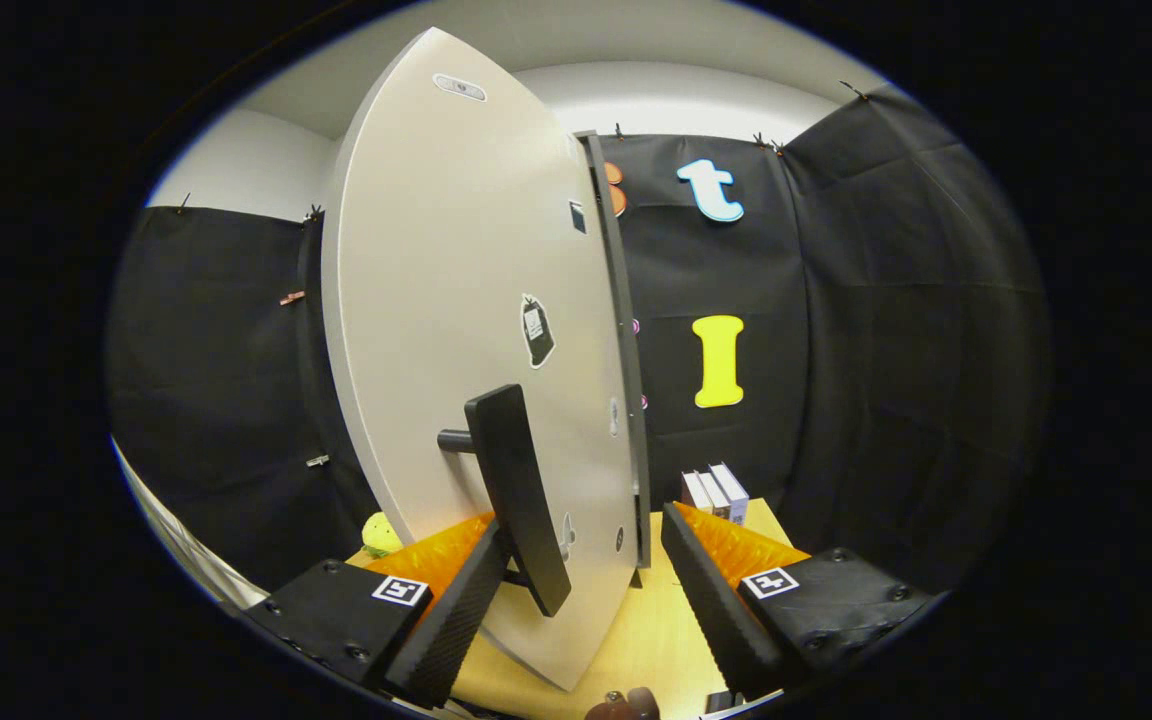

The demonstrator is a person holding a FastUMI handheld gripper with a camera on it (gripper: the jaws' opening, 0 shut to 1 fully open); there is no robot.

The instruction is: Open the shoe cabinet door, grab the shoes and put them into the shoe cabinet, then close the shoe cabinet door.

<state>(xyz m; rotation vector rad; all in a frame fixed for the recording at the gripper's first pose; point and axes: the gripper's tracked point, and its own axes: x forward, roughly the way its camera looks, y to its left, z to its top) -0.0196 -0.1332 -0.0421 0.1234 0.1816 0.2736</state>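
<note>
I'm working in a staged recording booth, not a lived-in home. Black cloth [876, 330] is hanging all round as the walls, pinned up with small clips [293, 297] along its top edge, and plain white room wall [236, 165] is showing above it. A pale cabinet door [456, 330] is standing on a light wooden tabletop [656, 620] rather than on a floor, which is giving the set-up away. A few books [716, 492] are standing upright at the table's far edge like props. My gripper [581, 590] is reaching in with its fingers spread apart, carrying square printed markers [770, 582] for tracking.
</note>
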